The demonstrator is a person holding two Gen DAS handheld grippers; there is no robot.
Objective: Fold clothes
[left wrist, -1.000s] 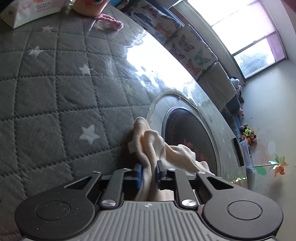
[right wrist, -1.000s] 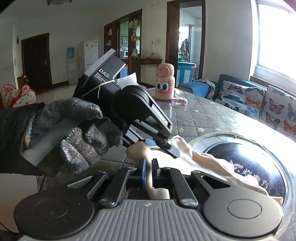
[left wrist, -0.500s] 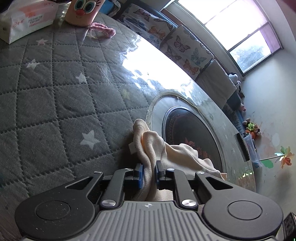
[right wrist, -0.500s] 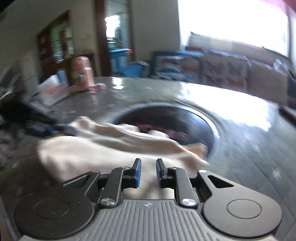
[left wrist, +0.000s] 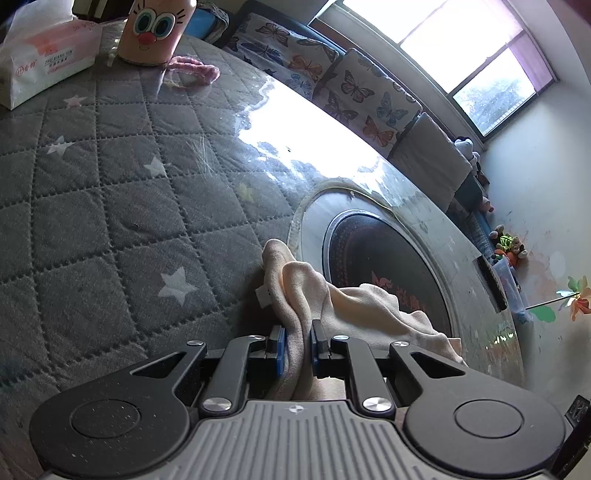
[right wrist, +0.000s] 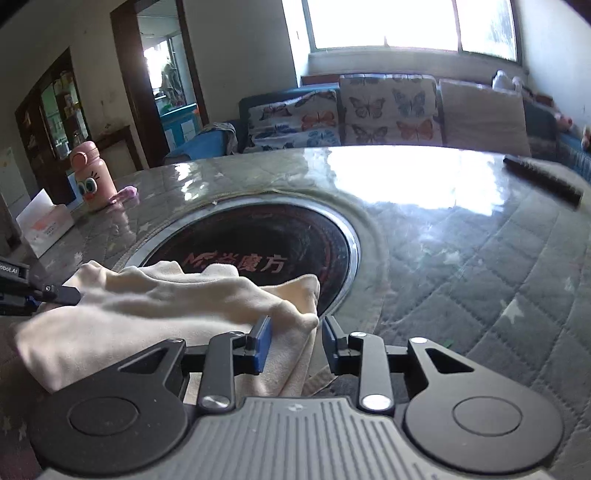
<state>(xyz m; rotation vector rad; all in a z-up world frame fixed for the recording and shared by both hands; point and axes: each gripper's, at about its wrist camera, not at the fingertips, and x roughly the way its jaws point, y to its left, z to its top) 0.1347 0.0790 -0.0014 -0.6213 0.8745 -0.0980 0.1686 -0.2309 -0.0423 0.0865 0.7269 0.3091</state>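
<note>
Left gripper clamped on cream cloth, right gripper apart around its corner

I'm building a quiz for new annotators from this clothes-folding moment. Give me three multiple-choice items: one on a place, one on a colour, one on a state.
1. Where does the pink cartoon-faced bottle stand?
A. on the black round inset plate
B. on the grey star-quilted table cover, beside the white tissue pack
C. on the sofa

2. What colour is the soft cloth?
A. cream
B. navy
C. red

3. How is the right gripper?
A. shut on the cloth
B. open, cloth edge between its fingers
C. out of view

Answers: 1 B, it stands on the quilt next to the pack. 2 A, pale cream folds. 3 B, a clear gap shows; the left gripper is the one clamping cloth.
</note>
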